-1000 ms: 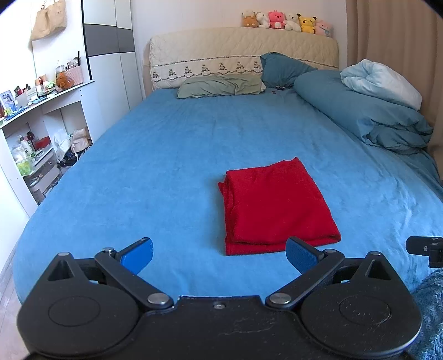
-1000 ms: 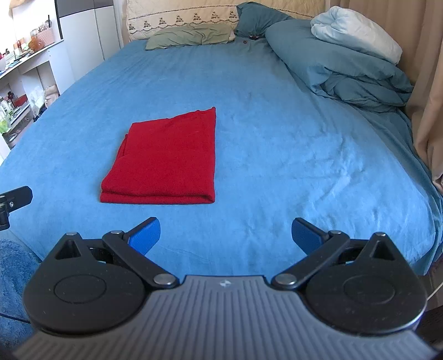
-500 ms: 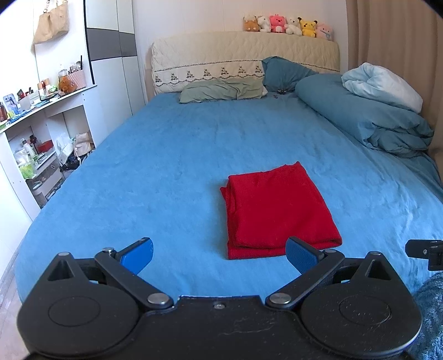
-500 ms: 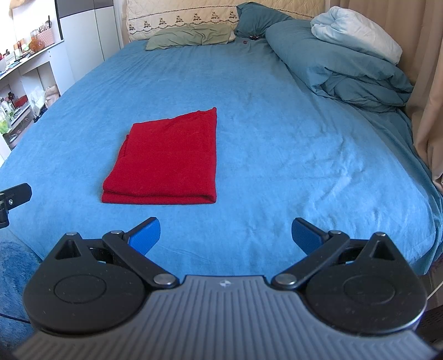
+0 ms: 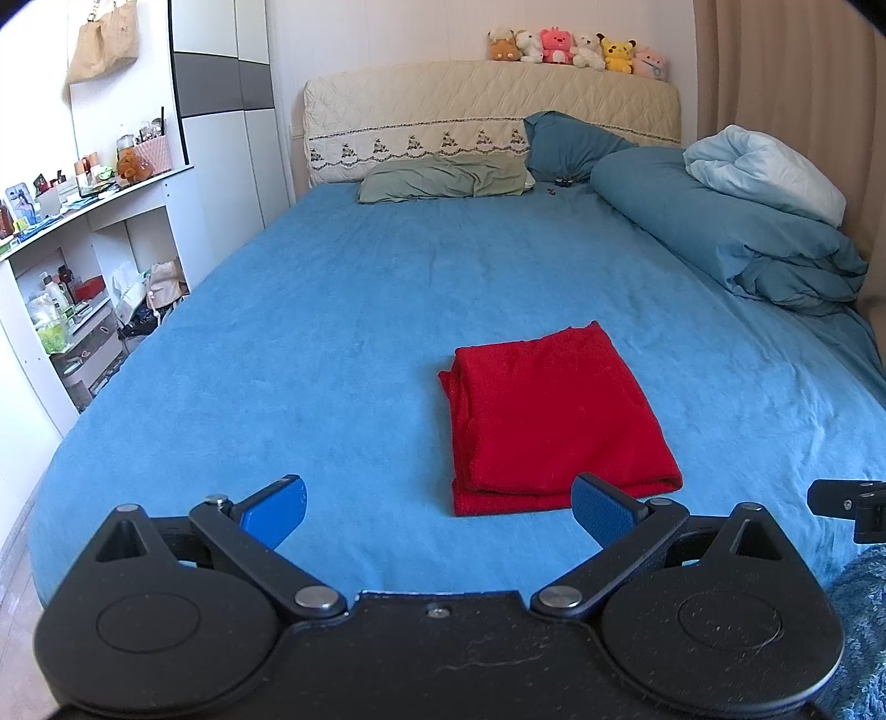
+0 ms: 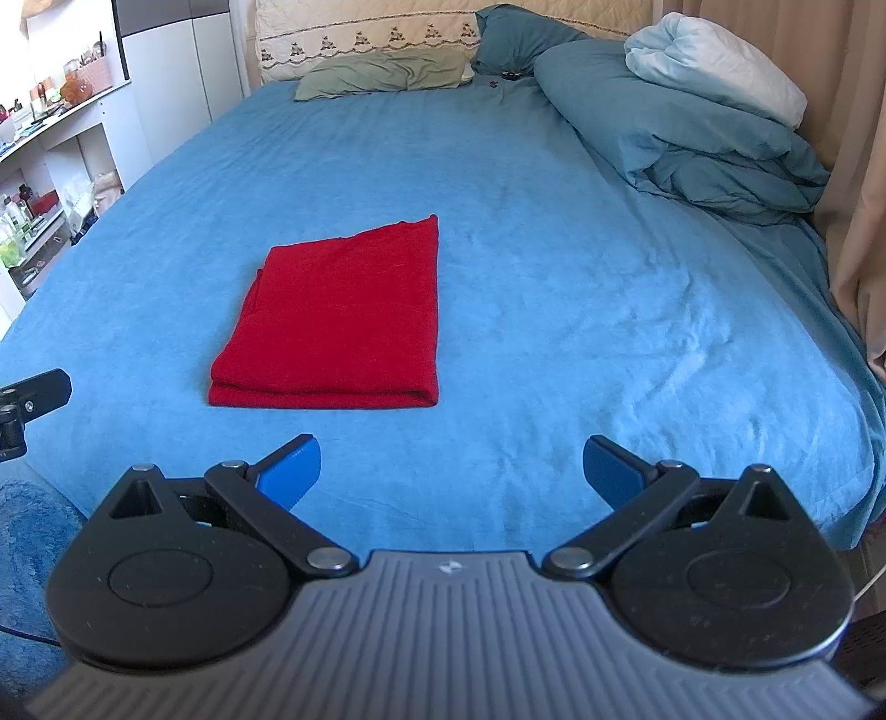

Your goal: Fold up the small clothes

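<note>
Bed (image 5: 343,332) with a blue sheet, seen from its foot by both wrist cameras. A red garment (image 5: 554,421) lies folded into a compact rectangle on the sheet, near the foot edge and roughly midway across the bed; its layered fold edge faces the cameras (two or more layers show along that edge). In the right wrist view the same red garment (image 6: 338,321) sits to the left of centre. The left gripper (image 5: 437,512) is held at the foot of the bed with its jaws spread wide and nothing between them; its right blue pad overlaps the near right corner of the garment in the picture, though contact cannot be told. The right gripper (image 6: 451,465) is likewise held short of the garment, jaws wide apart and empty, clear of the cloth. At the head of the bed lie a green pillow (image 5: 443,177) and a dark teal pillow (image 5: 570,144), beside a rolled blue duvet (image 5: 720,238) along the right side. Plush toys (image 5: 576,50) line the top of the quilted headboard (image 5: 487,111). White shelving (image 5: 83,266) holding bottles and small items stands to the left of the bed.
</note>
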